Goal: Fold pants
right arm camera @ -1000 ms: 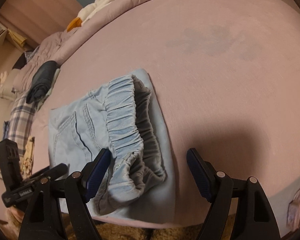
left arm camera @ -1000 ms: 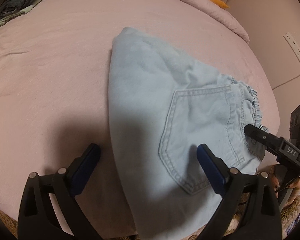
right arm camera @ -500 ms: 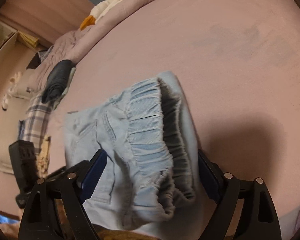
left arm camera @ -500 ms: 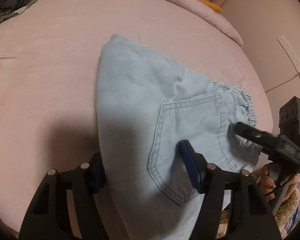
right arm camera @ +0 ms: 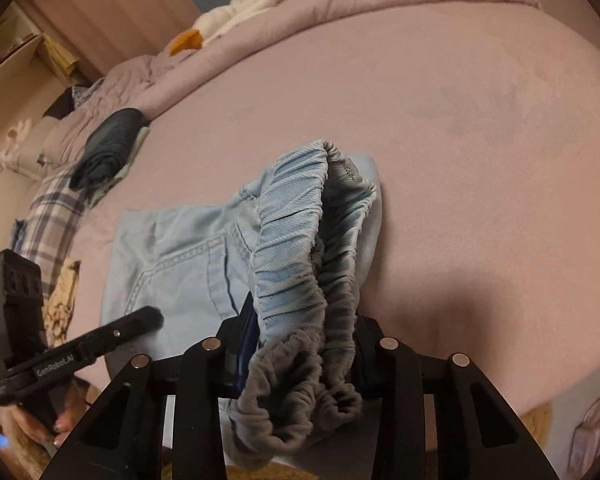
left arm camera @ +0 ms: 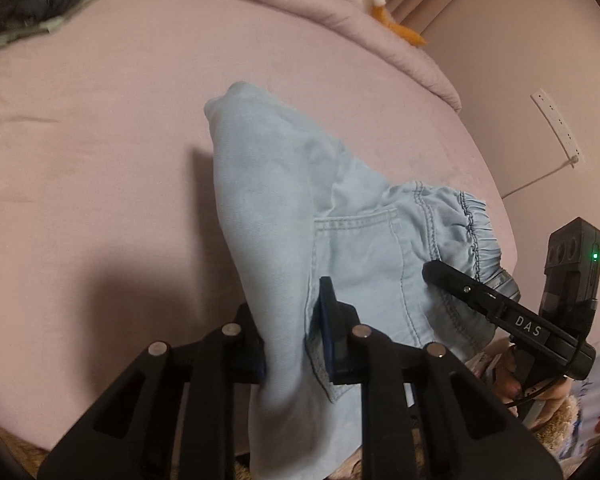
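The pink bed held the pants, bunched toward six o'clock. Left gripper was closing on the folded edge, right gripper on the waistband (lift both evenly, judging by slack).

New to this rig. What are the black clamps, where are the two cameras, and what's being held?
No robot arm here: a person holds a black two-finger gripper in each hand, with a fisheye camera on each looking forward along its fingers. The left wrist view shows the left gripper closing on a fold of the light blue denim pants, near the back pocket. The right wrist view shows the right gripper closing on their gathered elastic waistband. Each gripper also shows at the edge of the other's picture. The pants lie on a pink bed sheet; a dark folded garment lies farther back.
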Tool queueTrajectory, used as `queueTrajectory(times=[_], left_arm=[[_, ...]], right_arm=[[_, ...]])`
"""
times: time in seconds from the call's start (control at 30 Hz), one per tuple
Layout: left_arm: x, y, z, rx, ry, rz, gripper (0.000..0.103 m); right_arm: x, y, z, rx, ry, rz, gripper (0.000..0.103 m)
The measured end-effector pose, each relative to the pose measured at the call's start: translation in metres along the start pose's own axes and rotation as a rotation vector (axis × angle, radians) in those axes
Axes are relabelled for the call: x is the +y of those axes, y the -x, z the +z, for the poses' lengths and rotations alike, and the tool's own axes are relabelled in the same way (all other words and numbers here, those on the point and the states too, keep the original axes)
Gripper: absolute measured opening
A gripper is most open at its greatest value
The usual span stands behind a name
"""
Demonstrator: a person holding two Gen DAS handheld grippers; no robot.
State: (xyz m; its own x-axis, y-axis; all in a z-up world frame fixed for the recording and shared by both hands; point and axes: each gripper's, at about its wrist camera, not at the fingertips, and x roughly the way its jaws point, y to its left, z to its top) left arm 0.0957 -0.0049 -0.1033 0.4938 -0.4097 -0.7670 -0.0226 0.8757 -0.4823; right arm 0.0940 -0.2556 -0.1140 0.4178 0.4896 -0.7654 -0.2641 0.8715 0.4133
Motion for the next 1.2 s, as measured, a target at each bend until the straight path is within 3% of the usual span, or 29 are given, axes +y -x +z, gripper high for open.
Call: queueTrajectory(times=[0.53, 0.8, 0.93, 1.2], left_arm=[[0.007, 0.074, -0.009, -0.108, -0.060, 0.033, 0.019], [0.008, 0.075, 0.012, -0.152, -0.060, 0.045, 0.019], [0.016, 0.071, 0.020, -0.173, -0.013, 0.065, 0.019], [0.020, 0.054, 0.038, -0.167, -0.031, 0.113, 0.018]], right_arm=[[0.052, 0.021, 0.002, -0.081, 0.108, -0.030, 0.039], [0.068, 0.021, 0.012, -0.105, 0.138, -0.057, 0.039], [0.075, 0.014, 0.018, -0.115, 0.159, -0.072, 0.039], [0.083, -0.005, 0.031, -0.096, 0.171, -0.095, 0.039]])
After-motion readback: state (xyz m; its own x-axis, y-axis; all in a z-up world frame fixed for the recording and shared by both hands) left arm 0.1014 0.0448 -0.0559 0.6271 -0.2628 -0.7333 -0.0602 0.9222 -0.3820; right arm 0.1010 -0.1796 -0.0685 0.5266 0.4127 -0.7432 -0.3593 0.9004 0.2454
